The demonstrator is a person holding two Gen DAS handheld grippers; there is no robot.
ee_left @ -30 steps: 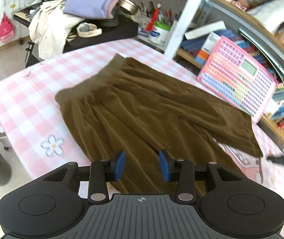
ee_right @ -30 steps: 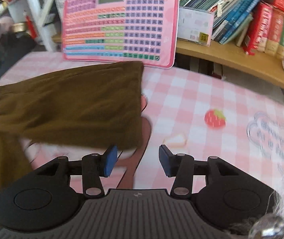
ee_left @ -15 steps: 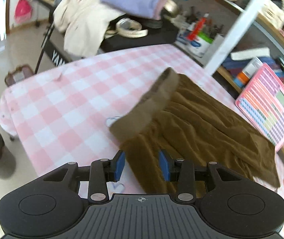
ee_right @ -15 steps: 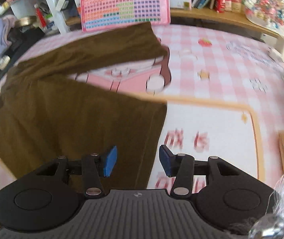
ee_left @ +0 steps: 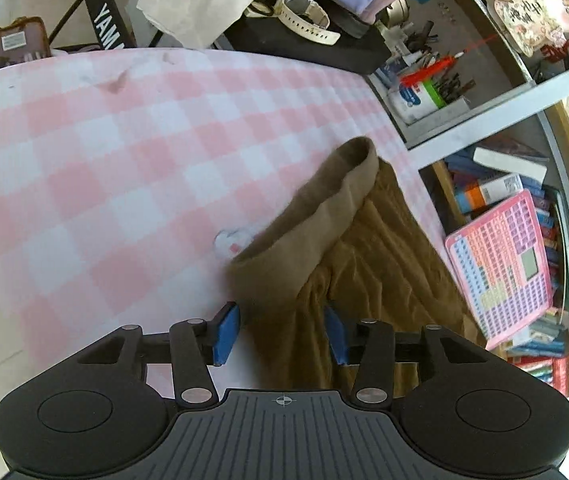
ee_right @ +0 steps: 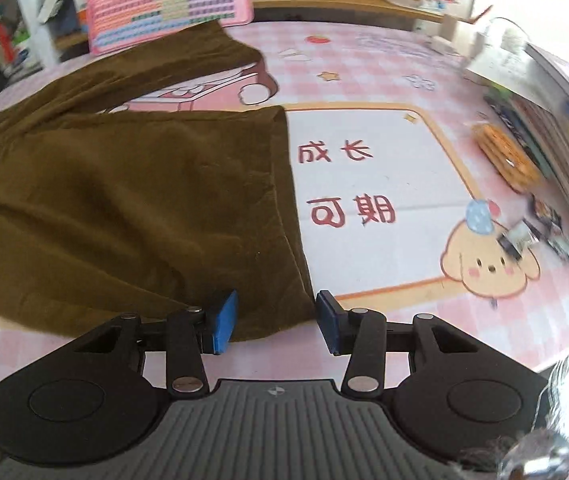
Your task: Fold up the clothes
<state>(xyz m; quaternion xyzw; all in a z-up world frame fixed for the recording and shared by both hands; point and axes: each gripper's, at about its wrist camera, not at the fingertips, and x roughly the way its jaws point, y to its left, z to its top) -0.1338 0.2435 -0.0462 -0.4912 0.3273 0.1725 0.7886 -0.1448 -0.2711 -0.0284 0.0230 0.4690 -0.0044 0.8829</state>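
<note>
Nearest in the left wrist view, the left claw stands wide, its blue pads apart with nothing pinched; the brown trousers pass through the gap between them, though whether the pads touch the cloth is hard to tell. Just ahead of that claw lies the lighter brown waistband, its near corner close to the left pad and its length running away toward the shelves. The trousers lie on a surface covered with a pink-and-white checked cloth.

Likewise, the right claw is spread wide and grips nothing. A lower corner of one trouser leg sits between its pads, and the leg's hem edge runs away from the claw. The second leg lies farther off, angled apart from the first, with pink printed cloth showing between them. Beside the near hem, the cloth bears a white panel with red characters and a cartoon dog.

Beyond the trousers, a pink keypad toy leans against the bookshelf. Farther off in the left view, a white wristwatch rests on a black stand beneath piled garments.
</note>
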